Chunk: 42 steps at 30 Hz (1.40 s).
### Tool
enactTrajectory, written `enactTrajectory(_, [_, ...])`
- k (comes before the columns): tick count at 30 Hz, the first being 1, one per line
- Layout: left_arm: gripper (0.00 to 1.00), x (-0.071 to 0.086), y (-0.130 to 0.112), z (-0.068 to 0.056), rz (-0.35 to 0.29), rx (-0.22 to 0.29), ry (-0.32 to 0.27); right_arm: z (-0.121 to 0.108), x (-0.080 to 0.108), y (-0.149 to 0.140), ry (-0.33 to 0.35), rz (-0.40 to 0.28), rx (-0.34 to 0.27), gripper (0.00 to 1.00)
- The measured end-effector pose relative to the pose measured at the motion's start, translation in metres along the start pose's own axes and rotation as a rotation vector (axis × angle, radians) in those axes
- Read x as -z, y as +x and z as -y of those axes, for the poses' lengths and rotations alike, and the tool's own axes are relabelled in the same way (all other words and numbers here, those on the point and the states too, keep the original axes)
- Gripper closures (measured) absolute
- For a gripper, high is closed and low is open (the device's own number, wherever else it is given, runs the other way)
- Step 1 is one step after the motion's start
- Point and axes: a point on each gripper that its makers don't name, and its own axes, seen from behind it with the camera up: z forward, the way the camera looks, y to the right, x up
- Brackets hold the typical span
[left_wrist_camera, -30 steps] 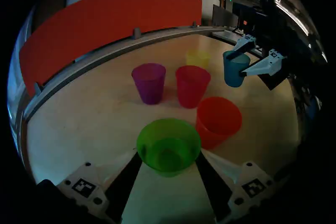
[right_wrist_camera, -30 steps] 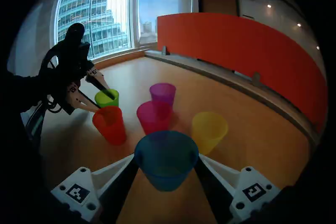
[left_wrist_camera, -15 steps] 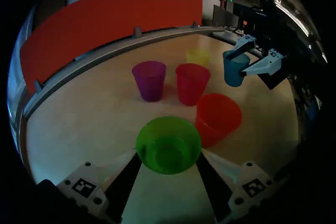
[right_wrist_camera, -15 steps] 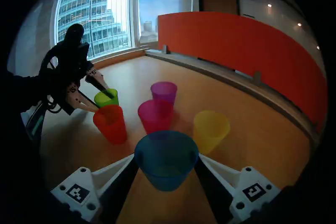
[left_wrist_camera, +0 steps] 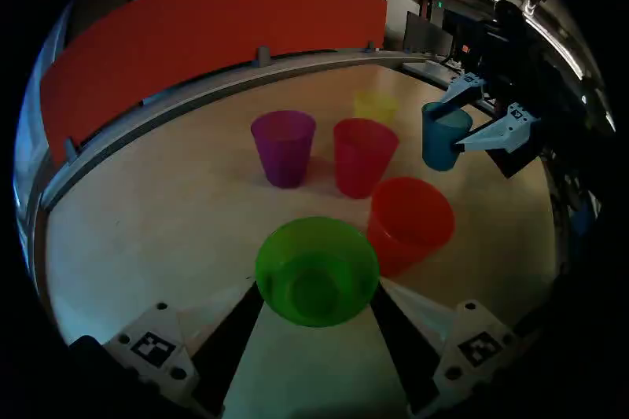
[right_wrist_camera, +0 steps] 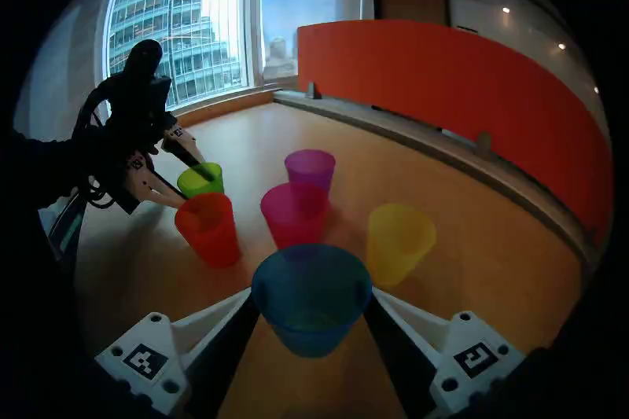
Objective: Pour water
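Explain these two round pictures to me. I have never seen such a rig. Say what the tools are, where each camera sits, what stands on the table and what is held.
No robot here: a person holds a two-finger gripper in each hand, and a fisheye camera rides on each, looking forward along its fingers. In the left gripper view, the left gripper is shut on a green cup. In the right gripper view, the right gripper is shut on a blue cup. Each view also shows the other gripper farther off. On the table stand a purple cup, a magenta cup, an orange cup and a yellow cup. Whether any holds water is unclear.
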Motion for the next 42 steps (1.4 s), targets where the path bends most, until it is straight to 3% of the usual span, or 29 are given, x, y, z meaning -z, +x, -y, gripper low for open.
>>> enactTrajectory(11, [0.11,0.000,-0.013,-0.001,0.034,-0.042,0.018,-0.002,-0.007,-0.010,-0.004,0.010,-0.013,0.09])
enactTrajectory(27, [0.11,0.010,-0.035,0.002,0.066,-0.044,0.041,0.003,-0.020,-0.022,-0.003,0.014,-0.022,0.09])
enactTrajectory(42, [0.11,0.021,-0.035,0.001,0.049,-0.036,0.050,0.006,-0.013,-0.032,-0.025,0.014,-0.006,0.09])
